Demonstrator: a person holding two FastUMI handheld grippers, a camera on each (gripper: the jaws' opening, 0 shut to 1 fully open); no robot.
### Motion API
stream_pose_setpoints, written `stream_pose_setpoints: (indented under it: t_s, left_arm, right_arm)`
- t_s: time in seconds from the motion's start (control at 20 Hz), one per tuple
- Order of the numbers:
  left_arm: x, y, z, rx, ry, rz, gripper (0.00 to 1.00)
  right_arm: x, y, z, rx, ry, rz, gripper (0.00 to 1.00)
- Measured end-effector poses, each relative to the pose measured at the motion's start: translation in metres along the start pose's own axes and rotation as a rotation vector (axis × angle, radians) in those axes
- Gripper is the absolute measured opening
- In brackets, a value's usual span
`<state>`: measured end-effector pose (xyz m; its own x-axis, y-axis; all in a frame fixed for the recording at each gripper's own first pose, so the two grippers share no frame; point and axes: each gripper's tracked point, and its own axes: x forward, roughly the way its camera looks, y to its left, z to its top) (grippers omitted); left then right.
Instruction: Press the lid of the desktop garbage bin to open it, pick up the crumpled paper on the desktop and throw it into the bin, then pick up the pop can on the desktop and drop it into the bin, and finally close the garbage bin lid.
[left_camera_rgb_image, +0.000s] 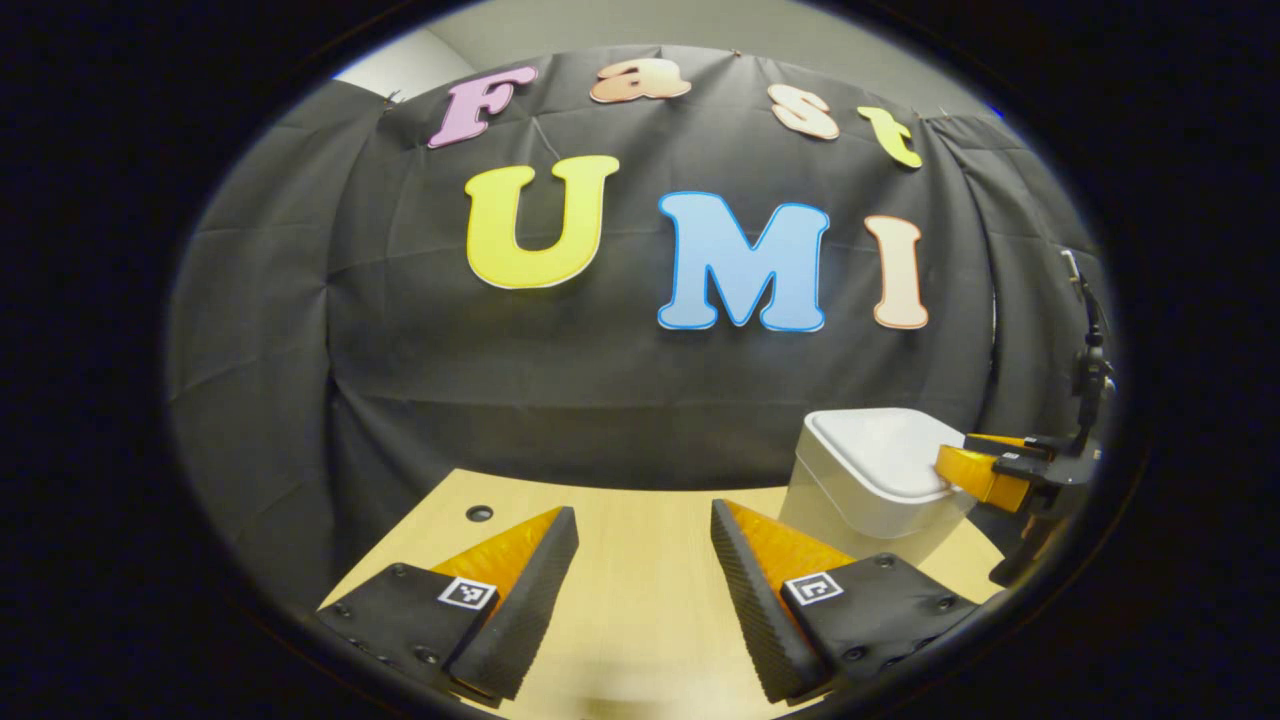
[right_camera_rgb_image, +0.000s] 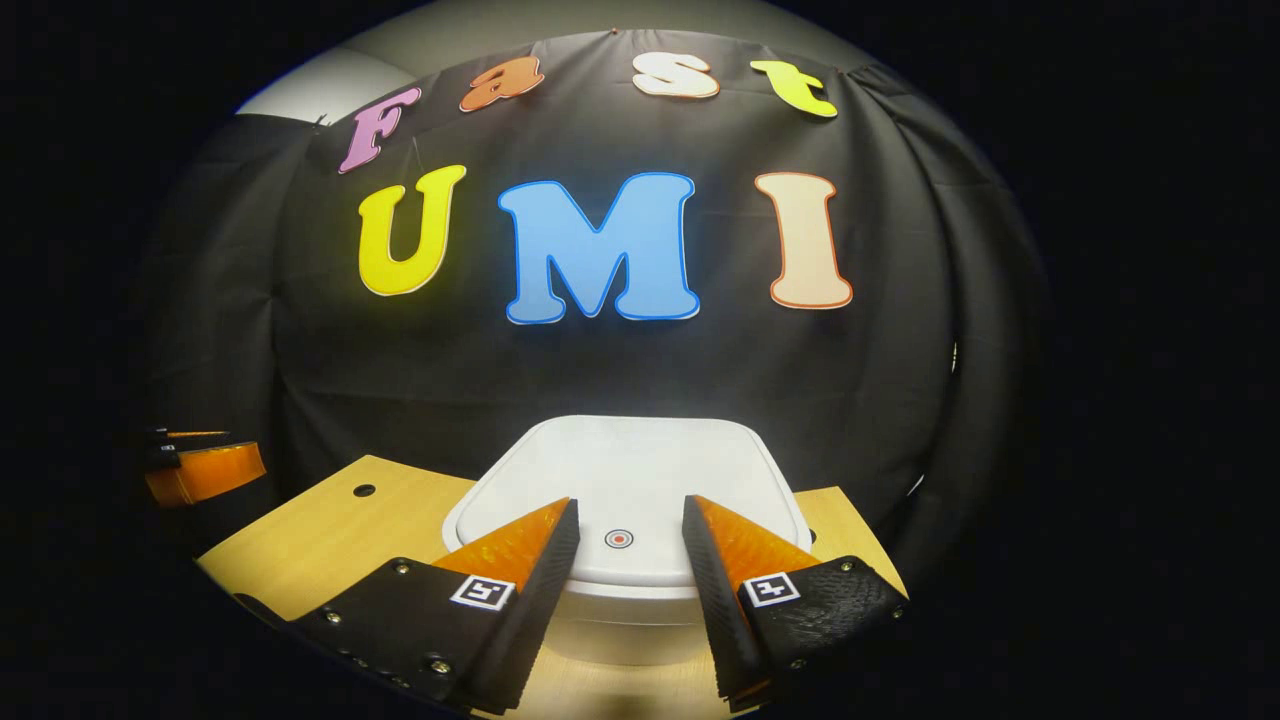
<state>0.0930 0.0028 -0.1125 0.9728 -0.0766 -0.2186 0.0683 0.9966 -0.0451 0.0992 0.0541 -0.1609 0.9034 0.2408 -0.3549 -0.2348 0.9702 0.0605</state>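
Note:
The white desktop bin (right_camera_rgb_image: 640, 610) stands right in front of my right gripper (right_camera_rgb_image: 630, 505), its lid (right_camera_rgb_image: 620, 455) flat and closed. A small red round button (right_camera_rgb_image: 619, 539) on the lid's near edge lies between the open fingers, which hover just above the lid and hold nothing. In the left gripper view the same bin (left_camera_rgb_image: 850, 490) is at the right of the table, with the right gripper (left_camera_rgb_image: 985, 470) over its lid's right side. My left gripper (left_camera_rgb_image: 642, 515) is open above bare wood, left of the bin.
The light wooden table (left_camera_rgb_image: 640, 610) ends just behind the bin at the black cloth wall. A small round hole (left_camera_rgb_image: 479, 513) sits near its far left edge. The left gripper (right_camera_rgb_image: 205, 470) hangs off the table's left side in the right gripper view.

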Motion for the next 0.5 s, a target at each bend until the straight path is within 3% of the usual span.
stream_pose_setpoints:
  t_s: [0.35,0.5]
  left_arm:
    - [-0.009,-0.011,0.019,0.023,-0.039,-0.032,0.89]
    - [-0.012,-0.024,0.022,0.031,-0.052,-0.080,0.90]
  right_arm:
    - [-0.028,0.000,0.027,0.010,-0.060,-0.026,0.69]
    - [-0.042,-0.006,0.041,0.012,-0.098,-0.065,0.69]
